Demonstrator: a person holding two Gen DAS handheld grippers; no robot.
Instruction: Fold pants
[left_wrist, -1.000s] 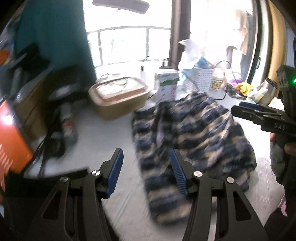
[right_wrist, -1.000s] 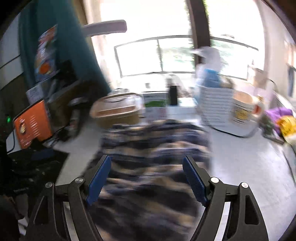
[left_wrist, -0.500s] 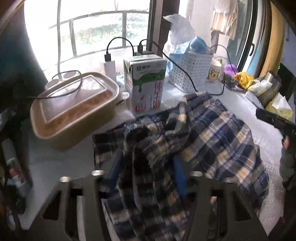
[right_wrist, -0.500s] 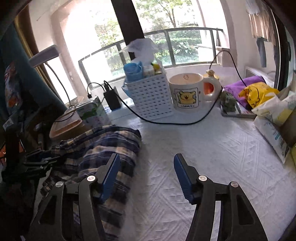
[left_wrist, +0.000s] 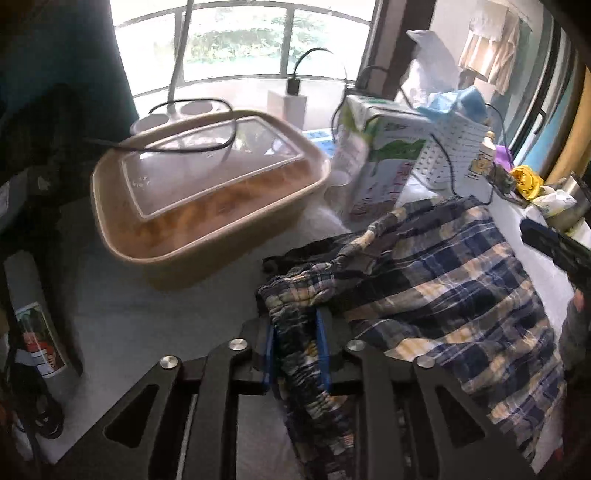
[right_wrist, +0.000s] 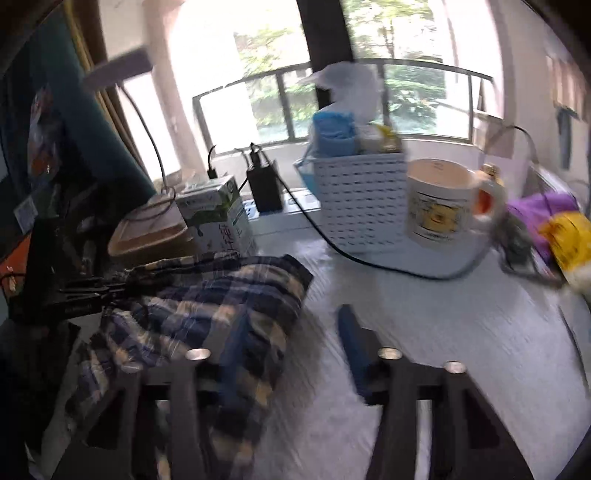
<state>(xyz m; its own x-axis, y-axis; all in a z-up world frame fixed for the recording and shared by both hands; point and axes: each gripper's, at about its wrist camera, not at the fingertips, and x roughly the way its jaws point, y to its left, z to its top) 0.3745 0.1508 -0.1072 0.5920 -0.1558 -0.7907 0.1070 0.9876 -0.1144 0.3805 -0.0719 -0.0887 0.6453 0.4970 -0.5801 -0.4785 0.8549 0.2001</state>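
Note:
The plaid pants (left_wrist: 436, 291), navy, white and tan, lie bunched on the white tabletop. My left gripper (left_wrist: 297, 350) is shut on a gathered edge of the pants, the cloth pinched between its blue pads. In the right wrist view the pants (right_wrist: 221, 302) lie at the left, and the left gripper (right_wrist: 85, 291) grips their far left edge. My right gripper (right_wrist: 291, 343) is open, its left finger over the pants' right edge, its right finger (right_wrist: 354, 347) over bare tablecloth. The right gripper's tip (left_wrist: 554, 247) shows at the right edge of the left wrist view.
A tan lidded container (left_wrist: 207, 192) and a milk carton (left_wrist: 384, 158) stand just behind the pants. A white basket (right_wrist: 362, 199), a mug (right_wrist: 443, 203), a black charger (right_wrist: 264, 188) with a cable (right_wrist: 369, 262), and bags (right_wrist: 565, 236) crowd the back and right.
My left gripper has closed on the pants' edge. My right gripper has swung left so its left finger now lies over the pants; its view is blurred with motion.

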